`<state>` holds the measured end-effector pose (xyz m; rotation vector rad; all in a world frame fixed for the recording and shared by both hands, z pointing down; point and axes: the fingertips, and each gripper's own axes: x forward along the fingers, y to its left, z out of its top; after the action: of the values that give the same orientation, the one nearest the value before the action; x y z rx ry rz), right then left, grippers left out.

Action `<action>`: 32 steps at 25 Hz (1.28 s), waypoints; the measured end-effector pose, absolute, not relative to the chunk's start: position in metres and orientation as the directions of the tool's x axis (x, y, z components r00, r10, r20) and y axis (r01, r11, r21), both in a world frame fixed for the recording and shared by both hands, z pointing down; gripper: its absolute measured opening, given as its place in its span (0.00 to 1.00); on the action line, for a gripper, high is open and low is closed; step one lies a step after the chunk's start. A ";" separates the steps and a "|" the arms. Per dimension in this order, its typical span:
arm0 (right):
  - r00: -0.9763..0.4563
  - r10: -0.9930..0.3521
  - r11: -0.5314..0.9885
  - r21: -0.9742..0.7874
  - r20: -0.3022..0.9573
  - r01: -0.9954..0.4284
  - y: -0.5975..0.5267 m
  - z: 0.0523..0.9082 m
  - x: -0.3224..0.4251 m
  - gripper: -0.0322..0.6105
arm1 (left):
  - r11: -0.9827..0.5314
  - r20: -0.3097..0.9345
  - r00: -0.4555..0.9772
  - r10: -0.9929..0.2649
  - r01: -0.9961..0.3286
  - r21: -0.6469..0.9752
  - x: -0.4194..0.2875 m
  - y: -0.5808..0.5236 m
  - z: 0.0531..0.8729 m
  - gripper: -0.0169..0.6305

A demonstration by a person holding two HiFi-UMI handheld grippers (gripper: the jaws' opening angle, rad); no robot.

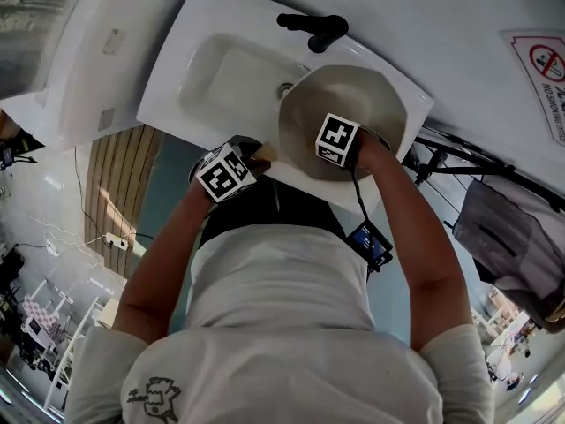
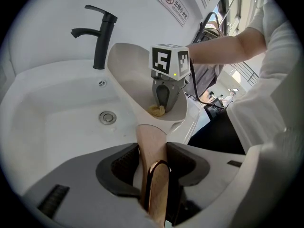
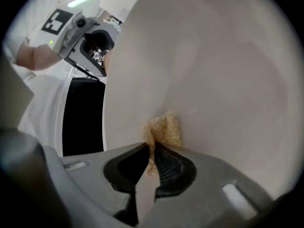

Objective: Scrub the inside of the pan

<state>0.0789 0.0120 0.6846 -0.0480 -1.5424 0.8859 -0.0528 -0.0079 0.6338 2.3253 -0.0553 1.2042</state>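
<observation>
Holding pan (image 1: 344, 104) tilted over sink (image 2: 57, 122) by wooden handle (image 2: 151, 144) clamped in left gripper (image 2: 153, 159), presenting inner wall to yellow sponge (image 3: 165, 129) pinched tight in right gripper (image 3: 151, 152) and pressed against it for scrubbing.

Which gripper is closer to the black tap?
Right. The right gripper with its sponge is inside the pan, near the tap; the left gripper is farther back, clamped on the wooden handle.

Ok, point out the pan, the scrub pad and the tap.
pan (image 1: 362, 95), head view, bare inner wall.
scrub pad (image 3: 166, 129), right gripper view, its yellow middle.
tap (image 2: 101, 41), left gripper view, black upright stem.
</observation>
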 end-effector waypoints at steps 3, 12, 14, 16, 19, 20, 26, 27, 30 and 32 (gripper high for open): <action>-0.138 0.626 0.610 -0.592 0.767 -0.527 0.029 0.681 0.103 0.11 | -0.866 0.773 0.603 0.194 -0.265 0.424 -0.052 -0.007 0.634 0.31; 0.175 0.685 0.637 -0.465 0.707 -0.615 0.034 0.669 0.164 0.10 | -0.861 0.769 0.607 0.201 -0.265 0.434 -0.049 -0.005 0.631 0.31; 0.281 0.631 0.706 -0.384 0.723 -0.596 0.022 0.671 0.182 0.10 | -0.864 0.766 0.610 0.204 -0.257 0.434 -0.049 -0.006 0.631 0.31; 0.378 0.548 0.780 -0.294 0.746 -0.552 0.002 0.673 0.198 0.10 | -0.863 0.766 0.609 0.208 -0.255 0.437 -0.049 -0.006 0.630 0.31; 0.449 0.390 0.868 -0.158 0.804 -0.471 -0.034 0.683 0.209 0.10 | -0.861 0.767 0.609 0.204 -0.261 0.436 -0.051 -0.007 0.630 0.31; 0.458 0.336 0.884 -0.108 0.823 -0.454 -0.046 0.682 0.210 0.10 | -0.862 0.765 0.611 0.201 -0.261 0.435 -0.051 -0.007 0.630 0.31; 0.441 0.066 0.915 0.121 0.895 -0.384 -0.106 0.670 0.199 0.10 | -0.861 0.768 0.609 0.198 -0.266 0.433 -0.052 -0.008 0.631 0.31; 0.421 0.020 0.913 0.155 0.907 -0.377 -0.116 0.667 0.193 0.10 | -0.862 0.768 0.609 0.199 -0.264 0.433 -0.052 -0.008 0.631 0.31; 0.319 -0.127 0.895 0.246 0.939 -0.371 -0.145 0.658 0.169 0.11 | -0.863 0.767 0.609 0.204 -0.258 0.434 -0.051 -0.007 0.630 0.31; 0.244 -0.205 0.896 0.282 0.948 -0.343 -0.158 0.654 0.148 0.11 | -0.865 0.767 0.609 0.202 -0.256 0.431 -0.050 -0.008 0.631 0.31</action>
<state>0.1480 -0.1579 0.6544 0.4864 -1.3366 0.0995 -0.0504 -0.0079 0.6308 2.3271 -0.0432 1.1966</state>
